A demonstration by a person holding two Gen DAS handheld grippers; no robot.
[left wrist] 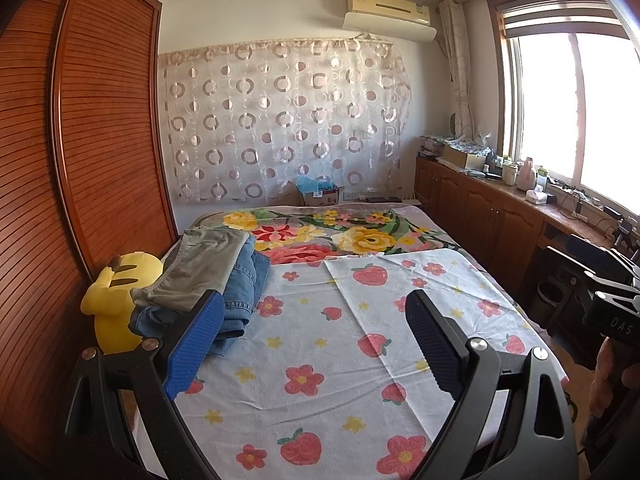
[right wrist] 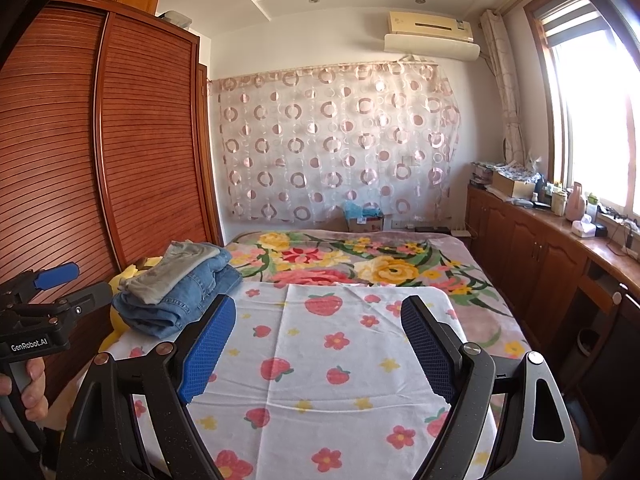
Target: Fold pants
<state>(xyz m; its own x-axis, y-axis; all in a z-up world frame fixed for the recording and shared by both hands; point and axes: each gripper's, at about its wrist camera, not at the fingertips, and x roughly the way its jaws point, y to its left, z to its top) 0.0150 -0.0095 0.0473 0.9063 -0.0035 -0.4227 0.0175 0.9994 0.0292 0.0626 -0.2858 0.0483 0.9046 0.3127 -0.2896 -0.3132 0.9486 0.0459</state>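
Folded pants stacked at the left edge of the bed, both grippers open above the sheet.

Grey pants (left wrist: 200,272) lie folded on top of folded blue jeans (left wrist: 240,300), touching a yellow plush toy (left wrist: 112,304) just left of the stack and near the wooden wardrobe (left wrist: 80,152). Right of the stack spreads a strawberry-print sheet (left wrist: 320,360) over the bed (left wrist: 320,228). The left gripper (left wrist: 316,344) and right gripper (right wrist: 316,352) hover over that sheet, jaws spread wide, holding nothing.
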